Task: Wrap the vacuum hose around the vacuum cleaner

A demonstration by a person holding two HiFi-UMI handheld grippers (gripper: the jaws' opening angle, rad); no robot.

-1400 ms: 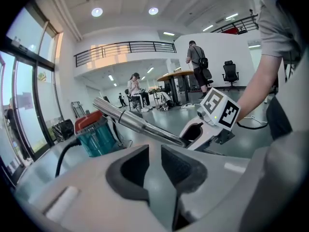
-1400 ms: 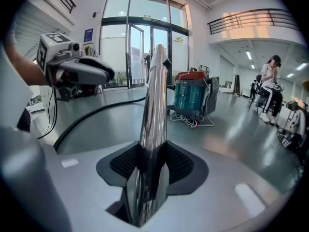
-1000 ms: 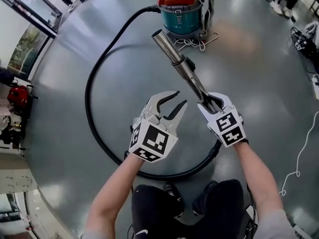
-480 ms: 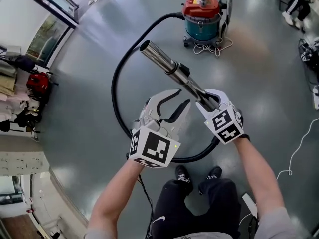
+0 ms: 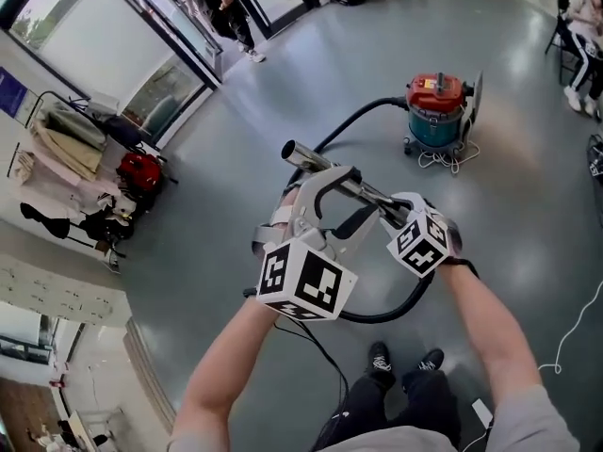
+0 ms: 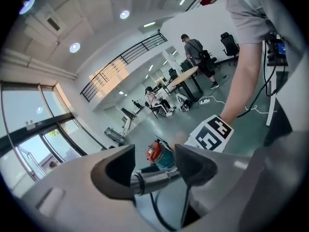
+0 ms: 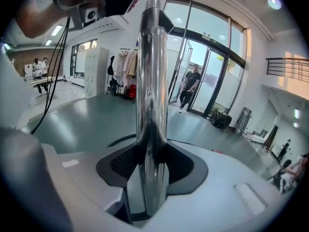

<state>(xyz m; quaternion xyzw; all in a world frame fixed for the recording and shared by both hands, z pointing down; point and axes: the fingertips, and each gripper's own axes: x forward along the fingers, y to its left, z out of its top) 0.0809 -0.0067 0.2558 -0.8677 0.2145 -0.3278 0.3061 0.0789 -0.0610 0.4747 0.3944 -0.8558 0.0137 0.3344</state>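
Note:
The vacuum cleaner [image 5: 438, 111], teal with a red lid, stands on the floor at the far right. Its black hose [image 5: 356, 119] runs left from it, passes behind my hands and loops low at the near side. My right gripper [image 5: 388, 203] is shut on the chrome wand [image 5: 311, 158], which points up and left. In the right gripper view the wand [image 7: 152, 81] rises from between the pads of the right gripper [image 7: 152, 163]. My left gripper [image 5: 363, 193] is open, one jaw on each side of the wand [image 6: 154, 178], with the vacuum cleaner [image 6: 159, 154] beyond.
A white power cord [image 5: 443, 160] lies coiled at the vacuum's base. A clothes rack [image 5: 66, 144] and a red bag [image 5: 141, 169] stand by the glass wall at left. A person [image 5: 226, 8] walks near the doors. Another white cable [image 5: 575, 323] trails on the floor at right.
Both grippers have risen with the wand, which now points more steeply up. My left gripper has moved right so that its open jaws straddle the wand. The view has tilted up.

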